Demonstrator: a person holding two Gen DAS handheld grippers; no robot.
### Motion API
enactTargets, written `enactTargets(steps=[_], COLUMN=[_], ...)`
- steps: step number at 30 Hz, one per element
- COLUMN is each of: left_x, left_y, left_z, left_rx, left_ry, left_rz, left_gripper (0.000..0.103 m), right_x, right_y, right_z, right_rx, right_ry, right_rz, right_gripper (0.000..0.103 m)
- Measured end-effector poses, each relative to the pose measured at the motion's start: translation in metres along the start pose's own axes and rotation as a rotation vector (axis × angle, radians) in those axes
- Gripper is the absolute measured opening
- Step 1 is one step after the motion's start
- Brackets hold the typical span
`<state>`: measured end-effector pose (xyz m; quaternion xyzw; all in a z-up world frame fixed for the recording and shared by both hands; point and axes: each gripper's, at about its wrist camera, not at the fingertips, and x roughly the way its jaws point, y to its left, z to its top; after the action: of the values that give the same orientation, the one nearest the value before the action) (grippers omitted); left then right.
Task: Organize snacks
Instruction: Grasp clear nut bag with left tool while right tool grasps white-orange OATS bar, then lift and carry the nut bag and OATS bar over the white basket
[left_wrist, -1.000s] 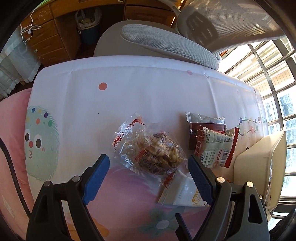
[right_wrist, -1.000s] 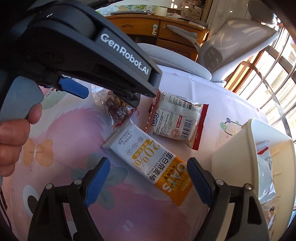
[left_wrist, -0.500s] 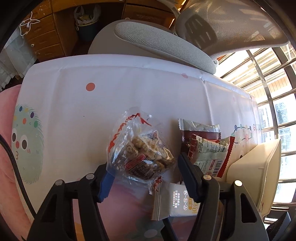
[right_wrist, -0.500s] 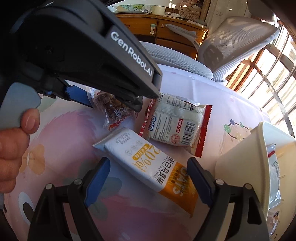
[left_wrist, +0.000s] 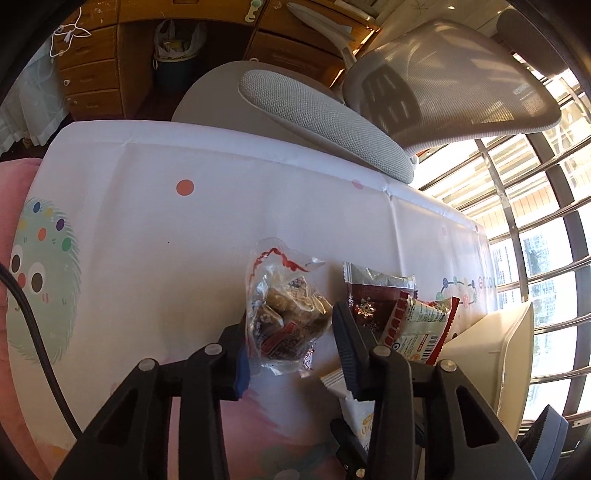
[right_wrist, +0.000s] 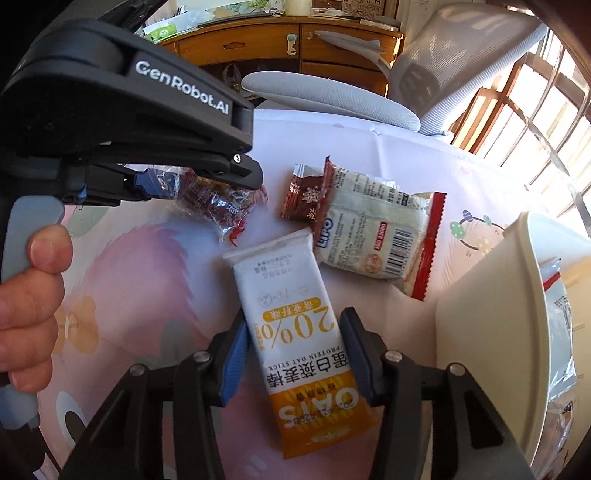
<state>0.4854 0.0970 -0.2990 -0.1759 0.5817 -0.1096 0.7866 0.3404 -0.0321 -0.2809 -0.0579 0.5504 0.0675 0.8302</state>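
Table (left_wrist: 155, 221) covered by a white cloth printed with coloured dots and a green fuzzy cartoon figure near its left edge; pink print toward the near edge. Grey mesh office chair (left_wrist: 443, 81) stands against the far edge, its padded seat (left_wrist: 325, 118) touching the cloth. Behind it, a wooden desk with drawers (left_wrist: 92, 74); a blue bin lined with a plastic bag (left_wrist: 177, 59) in the desk's knee space. White curtain (left_wrist: 22, 110) at far left. Barred window (left_wrist: 535, 240) on the right, strong sunlight entering.
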Motion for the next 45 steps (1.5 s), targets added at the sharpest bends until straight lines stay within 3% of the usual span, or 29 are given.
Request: enactTargets(steps=[9, 19, 27, 34, 45], left_x=[-0.007, -0.041, -0.081, -0.128, -0.203], left_y=[0.004, 0.022, 0.036, 0.048, 0.065], left_z=[-0.006, -0.033, -0.078, -0.122, -0.178], left_rx=[0.003, 0.019, 0.023, 0.014, 0.076], left_ry=[-0.018, -0.031, -0.006, -0.01, -0.058], left_rz=[0.01, 0.006, -0.014, -0.063, -0.061], left_gripper=[0.036, 0.036, 0.036, 0.036, 0.036], right_x=[-0.012, -0.02, -0.04, -0.069, -0.12], right_y=[0.004, 0.011, 0.028, 0.039, 0.062], right_z=[0.0, -0.013, -0.038, -0.06, -0.126], right_rx=[0.032, 0.087, 0.12, 0.123, 0.218], right_ry=[0.066, 0.168, 0.237, 0.215, 0.227], right_rz=[0.054, 0.101, 0.13, 0.142, 0.147], right_gripper=[0.039, 0.039, 0.038, 0.038, 0.038])
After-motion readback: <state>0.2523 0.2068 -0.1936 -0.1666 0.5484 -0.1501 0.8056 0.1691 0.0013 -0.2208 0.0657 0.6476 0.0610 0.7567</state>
